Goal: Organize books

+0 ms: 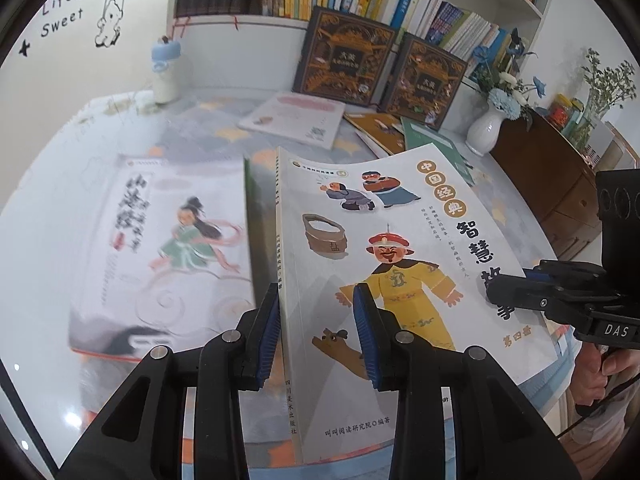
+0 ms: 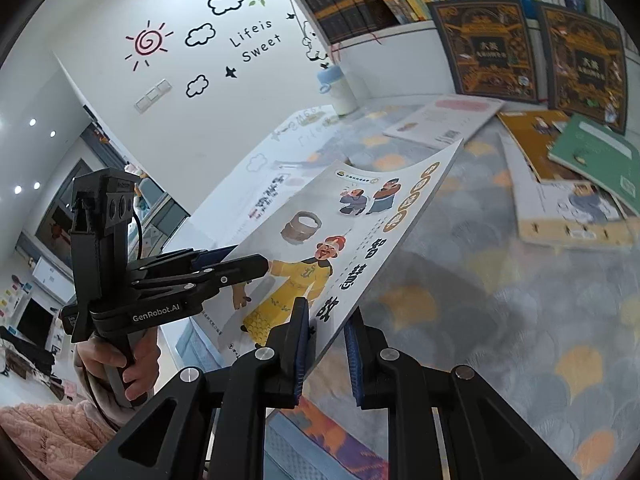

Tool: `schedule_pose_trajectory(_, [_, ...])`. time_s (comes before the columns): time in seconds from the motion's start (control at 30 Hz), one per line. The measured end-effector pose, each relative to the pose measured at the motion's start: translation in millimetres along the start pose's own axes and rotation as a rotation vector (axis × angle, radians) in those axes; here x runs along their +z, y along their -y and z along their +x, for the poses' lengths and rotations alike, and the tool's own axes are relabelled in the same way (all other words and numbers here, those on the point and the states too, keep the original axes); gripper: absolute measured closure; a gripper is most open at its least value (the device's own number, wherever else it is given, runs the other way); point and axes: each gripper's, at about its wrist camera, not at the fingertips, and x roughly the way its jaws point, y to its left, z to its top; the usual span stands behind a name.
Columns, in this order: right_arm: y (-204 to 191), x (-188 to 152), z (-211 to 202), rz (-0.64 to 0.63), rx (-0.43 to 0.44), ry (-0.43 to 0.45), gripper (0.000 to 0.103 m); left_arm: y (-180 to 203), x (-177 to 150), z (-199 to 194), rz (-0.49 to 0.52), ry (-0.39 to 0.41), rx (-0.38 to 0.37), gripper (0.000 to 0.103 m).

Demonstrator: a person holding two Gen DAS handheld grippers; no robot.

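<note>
Between both pairs of jaws, lifted clear of the desk [image 2: 520, 320] and tilted: a thin white picture book [image 1: 384, 248] with a cartoon emperor in yellow robes on the cover. Held at two edges. Left gripper [image 1: 316, 300] pinching the spine edge, one blue pad [image 1: 270, 332] behind the spine and the other on the front cover beside the emperor's arm. Right gripper [image 2: 326, 334] pinching the opposite, open edge near its lower corner, one pad over the cover and one beneath. Cover bowed slightly, far corner curling upward.

To the left of the left jaws, flat on the desk: a second white book [image 1: 160, 248] showing a dancing figure in green, blurred. Beyond the jaws, further across the desk: a pale pink-topped book [image 1: 296, 118] lying flat, then an untidy overlap of an orange book [image 2: 532, 140], a green book [image 2: 592, 156] and a white one [image 2: 568, 208] under them. Well beyond those, leaning upright against the bookshelf [image 1: 280, 24]: two dark books with gold ornament [image 1: 346, 52]. Shelf itself packed with upright spines.

Far left of the jaws, by the wall: a white bottle with a blue cap [image 1: 166, 70]. Far right: a white vase of blue flowers [image 1: 486, 128], just beside a dark wooden cabinet [image 1: 552, 184].

In the right wrist view, low left: a hand [image 2: 120, 364] gripping the left gripper's handle, above a pink knitted sleeve [image 2: 44, 436]. Desk covered in a grey cloth with orange scallop shapes.
</note>
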Motion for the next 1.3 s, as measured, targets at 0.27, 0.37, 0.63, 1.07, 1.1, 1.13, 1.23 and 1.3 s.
schedule_pose_trajectory(0.27, [-25,35,14,-0.07,0.004,0.023,0.086,-27,18,-13,-0.007,0.043,0.041,0.071])
schedule_pose_trajectory(0.37, [-35,46,21,-0.095,0.011,0.036,0.086,-40,25,-18,-0.02,0.059,0.052,0.07])
schedule_pose_trajectory(0.63, [-55,71,52,-0.138,0.039,0.031,0.086,-77,38,-25,-0.057,0.076,0.099,0.07])
schedule_pose_trajectory(1.07, [-65,87,122,-0.159,0.069,-0.015,0.086,-139,33,-10,-0.142,0.056,0.149,0.07])
schedule_pose_trajectory(1.1, [-64,86,126,-0.155,0.07,-0.023,0.086,-141,31,-8,-0.143,0.05,0.152,0.07])
schedule_pose_trajectory(1.13, [-63,86,130,-0.151,0.072,-0.031,0.086,-144,29,-4,-0.147,0.041,0.158,0.07])
schedule_pose_trajectory(1.23, [-60,83,142,-0.14,0.073,-0.055,0.086,-148,25,4,-0.155,0.025,0.166,0.07])
schedule_pose_trajectory(1.3, [-57,81,149,-0.128,0.075,-0.07,0.086,-151,22,8,-0.164,0.017,0.164,0.07])
